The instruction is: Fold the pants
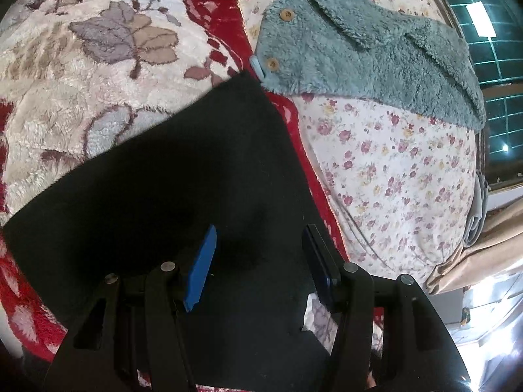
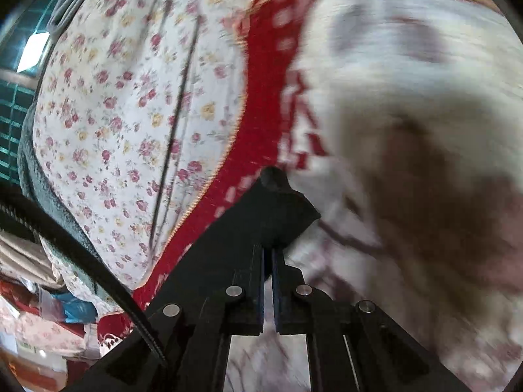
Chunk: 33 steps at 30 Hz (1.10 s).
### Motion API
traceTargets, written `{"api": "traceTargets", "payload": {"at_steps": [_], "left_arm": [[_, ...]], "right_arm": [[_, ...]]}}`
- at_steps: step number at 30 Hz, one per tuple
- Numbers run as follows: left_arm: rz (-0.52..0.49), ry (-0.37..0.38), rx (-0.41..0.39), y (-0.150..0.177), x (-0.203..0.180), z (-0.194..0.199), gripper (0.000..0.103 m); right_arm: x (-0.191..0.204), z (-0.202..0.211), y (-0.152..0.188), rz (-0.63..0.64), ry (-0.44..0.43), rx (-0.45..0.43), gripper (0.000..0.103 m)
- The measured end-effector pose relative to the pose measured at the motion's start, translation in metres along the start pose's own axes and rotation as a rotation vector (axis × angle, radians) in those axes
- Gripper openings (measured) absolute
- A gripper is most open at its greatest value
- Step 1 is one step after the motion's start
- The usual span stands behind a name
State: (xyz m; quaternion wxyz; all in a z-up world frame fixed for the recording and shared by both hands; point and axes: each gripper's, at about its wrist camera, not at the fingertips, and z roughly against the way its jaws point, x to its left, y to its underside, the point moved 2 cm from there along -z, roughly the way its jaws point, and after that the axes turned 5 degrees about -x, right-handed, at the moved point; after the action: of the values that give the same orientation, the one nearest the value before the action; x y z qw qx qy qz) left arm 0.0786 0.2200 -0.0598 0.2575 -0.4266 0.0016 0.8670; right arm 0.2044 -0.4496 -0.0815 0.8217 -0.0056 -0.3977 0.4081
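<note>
While black pants cover the blanket, a teal fleece lies beside.

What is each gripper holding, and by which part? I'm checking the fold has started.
The right gripper is shut on the black pants, pinching a corner at their edge. The left gripper is open above the pants and holds nothing.
</note>
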Motion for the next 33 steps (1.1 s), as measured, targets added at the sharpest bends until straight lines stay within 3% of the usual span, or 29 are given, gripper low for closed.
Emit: {"api": "traceTargets", "payload": {"at_steps": [5,8,11,15,17,19,22,25,29,33], "left_arm": [[0.008,0.000,-0.015,-0.002,0.002,0.002,0.053],[0.024,0.005,-0.016,-0.003,0.005,0.002,0.053],[0.037,0.028,-0.028,-0.008,0.007,0.007,0.053],[0.098,0.104,-0.119,-0.041,0.015,0.025,0.053],[0.132,0.143,-0.130,-0.067,0.019,0.024,0.070],[0.127,0.165,-0.076,-0.093,0.018,0.010,0.074],[0.023,0.149,0.016,-0.124,0.009,-0.016,0.074],[-0.112,0.075,0.104,-0.136,0.001,-0.046,0.074],[-0.240,0.070,0.187,-0.137,-0.005,-0.071,0.074],[-0.338,0.063,0.192,-0.136,-0.012,-0.084,0.074]], "right_arm": [[-0.026,0.017,0.017,-0.019,0.055,0.023,0.003],[-0.039,0.006,0.023,-0.030,0.093,0.055,0.003],[-0.043,0.002,0.023,-0.054,0.102,0.031,0.003],[-0.031,0.001,0.026,0.057,0.129,0.027,0.016],[-0.028,0.001,0.029,0.111,0.110,0.004,0.020],[-0.025,0.001,0.036,0.198,0.106,-0.042,0.021],[-0.022,0.003,0.049,0.313,0.095,-0.128,0.025],[-0.026,0.006,0.051,0.291,0.047,-0.146,0.029],[-0.038,0.010,0.048,0.235,-0.030,-0.150,0.029],[-0.036,0.011,0.049,0.239,-0.028,-0.154,0.029]]}}
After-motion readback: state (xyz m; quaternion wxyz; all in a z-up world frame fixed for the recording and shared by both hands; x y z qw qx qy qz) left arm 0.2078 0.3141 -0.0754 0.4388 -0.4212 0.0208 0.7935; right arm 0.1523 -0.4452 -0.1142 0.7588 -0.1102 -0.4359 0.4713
